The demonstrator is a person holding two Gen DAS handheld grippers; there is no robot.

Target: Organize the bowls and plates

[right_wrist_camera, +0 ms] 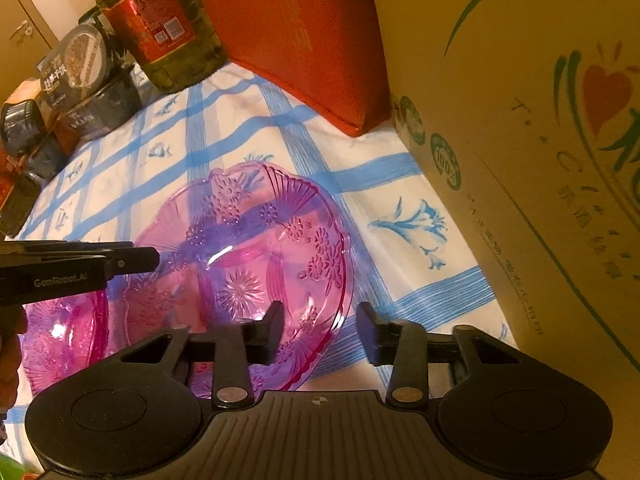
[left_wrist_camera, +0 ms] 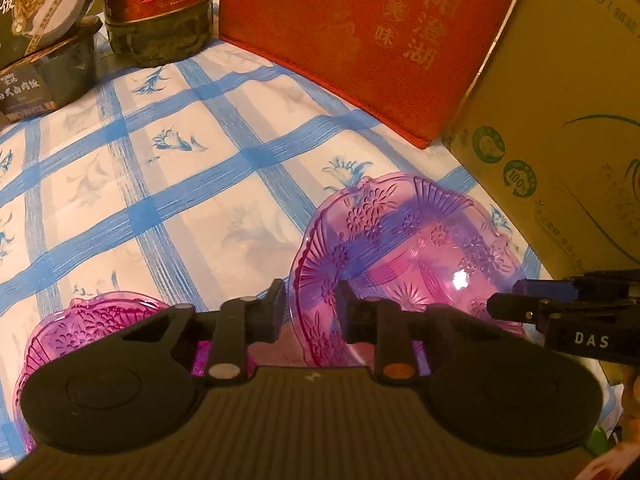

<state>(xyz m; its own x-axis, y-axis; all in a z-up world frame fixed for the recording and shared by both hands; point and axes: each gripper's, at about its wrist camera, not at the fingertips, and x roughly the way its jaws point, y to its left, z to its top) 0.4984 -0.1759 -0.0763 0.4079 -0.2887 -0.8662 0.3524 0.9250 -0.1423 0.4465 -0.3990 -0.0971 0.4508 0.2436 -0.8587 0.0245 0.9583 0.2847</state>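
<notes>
I find two pink translucent dishes on the checked table [left_wrist_camera: 168,200]. The larger pink plate [right_wrist_camera: 256,256] lies tilted, its left edge resting on the rim of the pink bowl [right_wrist_camera: 60,336] beside it, near the cardboard box [right_wrist_camera: 520,160] and red box [left_wrist_camera: 360,40]. My left gripper [left_wrist_camera: 310,308] has its jaws apart, straddling the plate's near-left rim without closing. My right gripper [right_wrist_camera: 318,332] is also open, its left finger over the plate's near-right rim, its right finger over bare cloth. I judge the step to be gripping the plate for stacking. To do it well, I should seat one finger inside the rim and one outside, close gently on the thin ribbed plastic, and lift level.
</notes>
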